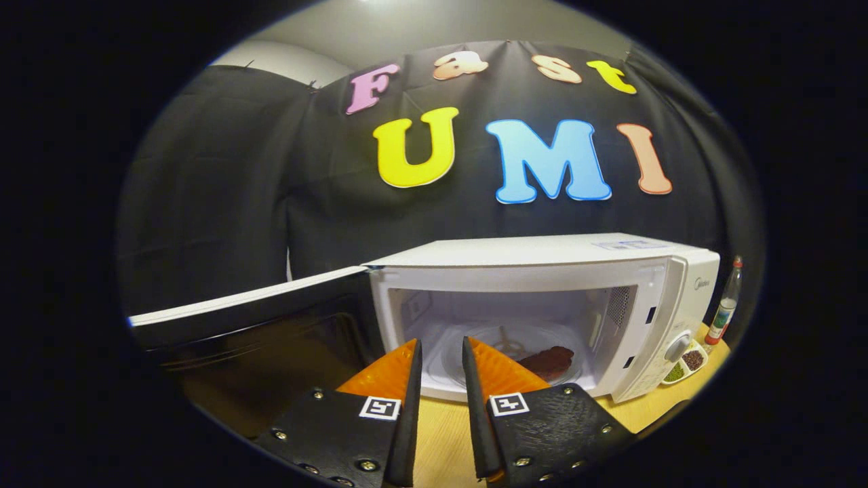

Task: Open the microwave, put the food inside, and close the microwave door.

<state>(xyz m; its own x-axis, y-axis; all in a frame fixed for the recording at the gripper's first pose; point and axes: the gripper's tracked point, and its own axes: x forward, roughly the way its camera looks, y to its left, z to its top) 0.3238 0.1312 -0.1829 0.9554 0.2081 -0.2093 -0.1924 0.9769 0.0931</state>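
A white microwave (542, 261) stands on the wooden table with its door (251, 318) swung wide open to the left. Inside, a dark brown piece of food (550, 360) lies on the glass turntable (461, 349), toward the right of the cavity. My gripper (442, 356) hangs just in front of the cavity's lower lip, its fingers a small gap apart with nothing between them. The food sits beyond the right finger, apart from it.
Right of the microwave stand a bottle (725, 305) with a red cap and a small white dish (685, 366) holding green and brown bits. The wooden table (441, 434) runs under my fingers. The open door blocks the left side.
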